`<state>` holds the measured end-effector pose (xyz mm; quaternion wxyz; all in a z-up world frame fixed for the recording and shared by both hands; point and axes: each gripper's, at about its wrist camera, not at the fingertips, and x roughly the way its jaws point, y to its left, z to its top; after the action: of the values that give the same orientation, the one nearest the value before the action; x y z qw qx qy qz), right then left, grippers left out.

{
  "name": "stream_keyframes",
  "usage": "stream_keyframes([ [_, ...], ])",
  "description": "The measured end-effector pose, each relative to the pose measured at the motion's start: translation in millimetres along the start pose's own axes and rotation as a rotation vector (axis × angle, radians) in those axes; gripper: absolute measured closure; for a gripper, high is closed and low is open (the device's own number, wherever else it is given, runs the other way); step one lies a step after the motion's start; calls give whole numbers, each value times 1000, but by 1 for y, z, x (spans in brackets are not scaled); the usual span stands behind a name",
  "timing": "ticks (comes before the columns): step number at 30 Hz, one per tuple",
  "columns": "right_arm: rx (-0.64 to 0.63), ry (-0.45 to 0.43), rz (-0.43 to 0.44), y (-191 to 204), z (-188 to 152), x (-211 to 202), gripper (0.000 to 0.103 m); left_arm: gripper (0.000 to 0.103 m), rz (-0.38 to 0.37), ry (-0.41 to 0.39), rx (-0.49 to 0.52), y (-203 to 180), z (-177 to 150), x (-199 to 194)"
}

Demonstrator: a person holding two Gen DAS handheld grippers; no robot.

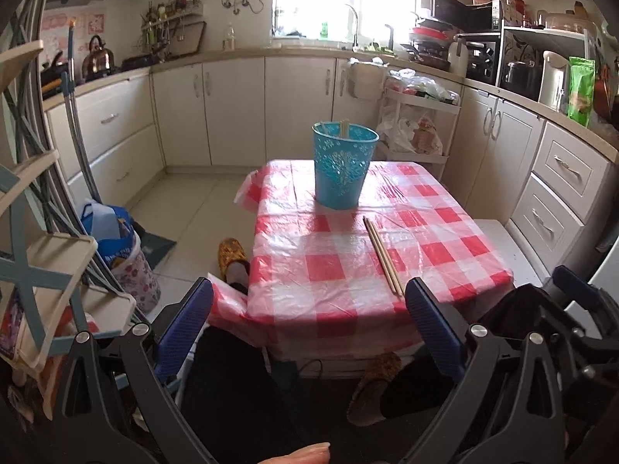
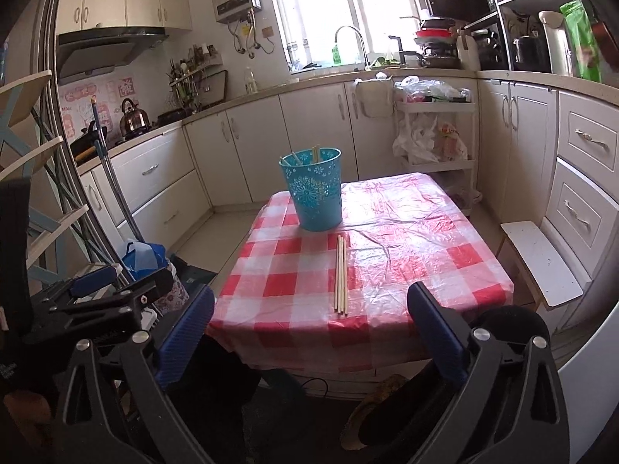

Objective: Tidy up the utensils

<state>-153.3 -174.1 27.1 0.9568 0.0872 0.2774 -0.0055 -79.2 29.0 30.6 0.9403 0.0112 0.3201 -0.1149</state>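
Both grippers are gaping wide with nothing between their jaws: the left gripper (image 1: 309, 332) and right gripper (image 2: 311, 332) are hanging off the near edge of the checked table (image 2: 406, 232). Loose chopsticks (image 2: 340, 274) are lying just this side of the blue bucket (image 2: 313, 189), which is holding more chopsticks.

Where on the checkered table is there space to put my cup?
Free: the cloth right of the chopsticks, and the near left corner of the table. Crowded: the strip between the blue bucket and those chopsticks.
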Motion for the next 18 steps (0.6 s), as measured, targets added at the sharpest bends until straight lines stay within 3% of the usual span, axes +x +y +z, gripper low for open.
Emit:
stream_keyframes([
  [4, 0, 12, 3, 1, -6, -2, 7, 8, 19, 29, 34, -8, -3, 0],
  [18, 1, 25, -8, -1, -15, -2, 7, 8, 54, 17, 83, -21, -5, -3],
])
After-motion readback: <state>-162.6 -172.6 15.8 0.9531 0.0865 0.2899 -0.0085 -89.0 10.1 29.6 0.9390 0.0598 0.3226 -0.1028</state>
